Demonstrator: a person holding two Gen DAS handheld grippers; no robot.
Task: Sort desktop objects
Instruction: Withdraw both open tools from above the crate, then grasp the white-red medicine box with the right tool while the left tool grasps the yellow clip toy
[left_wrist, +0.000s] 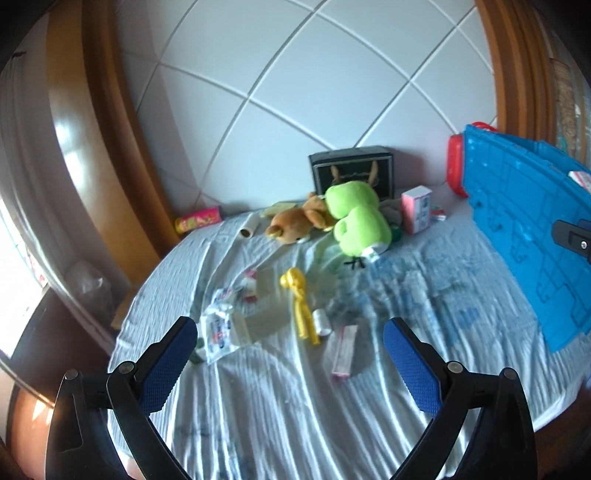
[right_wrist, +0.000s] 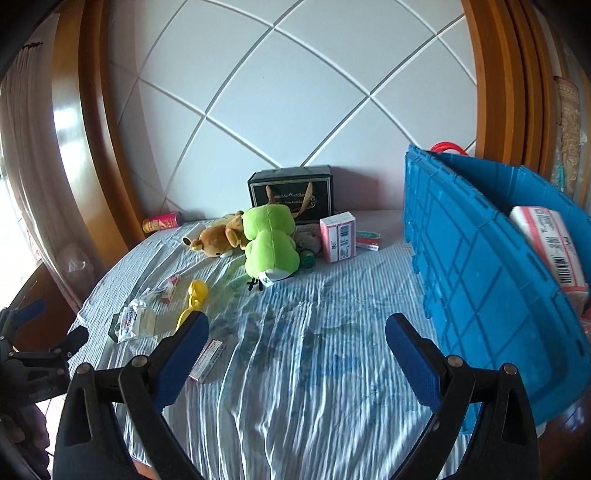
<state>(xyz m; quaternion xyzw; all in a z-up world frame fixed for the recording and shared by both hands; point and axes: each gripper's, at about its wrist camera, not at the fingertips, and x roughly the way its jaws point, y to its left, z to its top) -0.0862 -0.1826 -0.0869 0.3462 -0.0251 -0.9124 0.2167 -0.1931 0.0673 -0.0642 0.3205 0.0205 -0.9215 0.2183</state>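
A striped cloth covers the table. On it lie a green plush, a brown bear plush, a yellow toy, a white plastic packet, a small white bottle and a flat pink box. A pink tissue pack stands at the back. My left gripper is open and empty, above the cloth short of the pink box. My right gripper is open and empty over bare cloth.
A blue plastic crate stands on the right, with a pink-and-white package inside. A black gift box leans at the back wall. A pink can and a small roll lie back left.
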